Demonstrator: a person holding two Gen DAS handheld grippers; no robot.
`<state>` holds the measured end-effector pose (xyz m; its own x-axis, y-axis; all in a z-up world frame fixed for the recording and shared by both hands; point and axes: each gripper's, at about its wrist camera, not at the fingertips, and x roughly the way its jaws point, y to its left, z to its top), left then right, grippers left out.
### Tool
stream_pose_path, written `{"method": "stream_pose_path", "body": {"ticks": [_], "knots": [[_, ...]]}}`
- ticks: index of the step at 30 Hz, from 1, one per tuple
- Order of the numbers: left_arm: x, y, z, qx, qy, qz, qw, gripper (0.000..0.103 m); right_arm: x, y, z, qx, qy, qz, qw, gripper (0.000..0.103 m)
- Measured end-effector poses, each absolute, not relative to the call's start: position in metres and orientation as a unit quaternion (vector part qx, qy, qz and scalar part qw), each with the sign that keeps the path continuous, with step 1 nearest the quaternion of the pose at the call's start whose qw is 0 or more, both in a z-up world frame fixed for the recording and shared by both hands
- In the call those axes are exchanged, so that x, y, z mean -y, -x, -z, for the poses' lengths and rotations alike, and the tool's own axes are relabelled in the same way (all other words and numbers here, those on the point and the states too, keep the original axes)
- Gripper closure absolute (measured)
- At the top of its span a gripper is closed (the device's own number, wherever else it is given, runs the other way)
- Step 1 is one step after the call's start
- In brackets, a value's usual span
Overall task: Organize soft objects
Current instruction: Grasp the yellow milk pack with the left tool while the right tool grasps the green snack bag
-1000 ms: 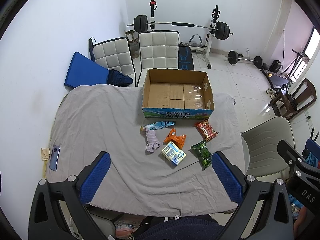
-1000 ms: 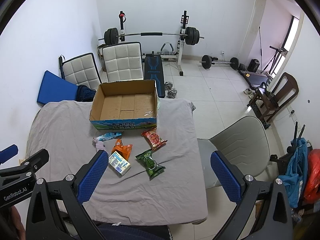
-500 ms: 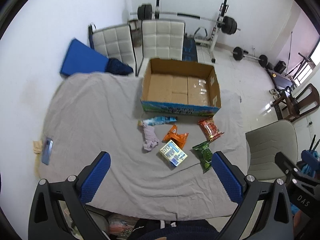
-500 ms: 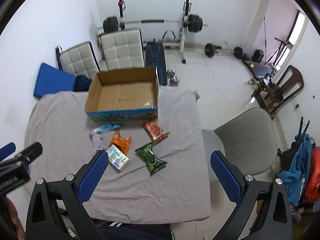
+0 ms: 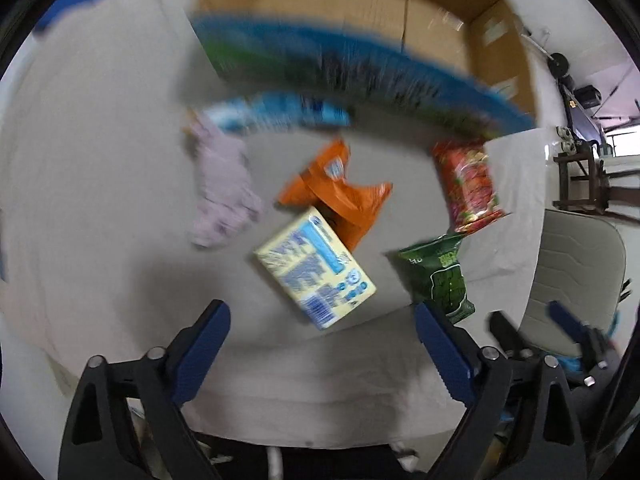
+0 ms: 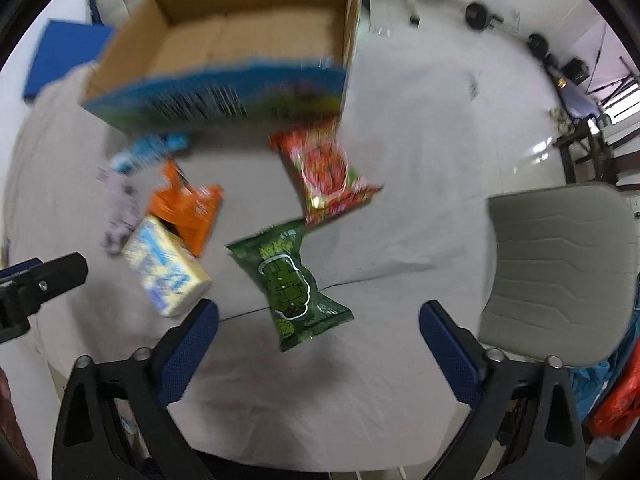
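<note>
Soft packets lie on a grey cloth-covered table in front of an open cardboard box [image 5: 360, 12] [image 6: 240, 40]. A yellow tissue pack [image 5: 316, 268] [image 6: 166, 272], an orange packet [image 5: 340, 192] [image 6: 188, 208], a green snack bag [image 5: 440, 276] [image 6: 288, 280], a red snack bag [image 5: 468, 180] [image 6: 328, 172], a blue packet [image 5: 276, 116] [image 6: 152, 150] and a pale purple cloth [image 5: 220, 192] [image 6: 118, 212] show in both views. My left gripper [image 5: 322, 344] is open, just short of the tissue pack. My right gripper [image 6: 318, 340] is open, just short of the green bag.
A grey chair [image 6: 560, 268] [image 5: 576, 264] stands at the table's right edge. A blue mat [image 6: 60, 56] lies behind the table on the left. Gym weights [image 6: 480, 16] sit on the floor beyond. The left gripper's body [image 6: 40, 280] shows at the right view's left edge.
Both grippers have dropped and moved forward toward the packets, which now look much larger and blurred. The objects themselves have not moved.
</note>
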<state>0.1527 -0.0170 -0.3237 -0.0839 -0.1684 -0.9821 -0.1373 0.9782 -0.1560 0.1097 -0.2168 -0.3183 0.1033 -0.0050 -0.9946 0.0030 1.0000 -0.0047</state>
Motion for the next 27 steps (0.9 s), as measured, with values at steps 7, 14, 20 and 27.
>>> {"method": "stream_pose_path", "body": {"ticks": [7, 14, 20, 27], "knots": [[0.017, -0.163, 0.397, -0.781, 0.155, -0.026, 0.604, 0.010, 0.213, -0.127, 0.397, -0.713, -0.010, -0.013, 0.701, 0.007], [0.022, -0.160, 0.432, -0.787, 0.147, -0.044, 0.597, 0.025, 0.216, -0.128, 0.434, -0.739, -0.044, -0.021, 0.672, 0.009], [0.040, -0.142, 0.432, -0.779, 0.075, -0.024, 0.622, 0.034, 0.217, -0.126, 0.462, -0.753, -0.063, -0.028, 0.655, 0.033], [0.059, -0.120, 0.449, -0.768, -0.036, -0.012, 0.639, 0.037, 0.211, -0.112, 0.483, -0.769, -0.090, -0.038, 0.632, 0.049]]}}
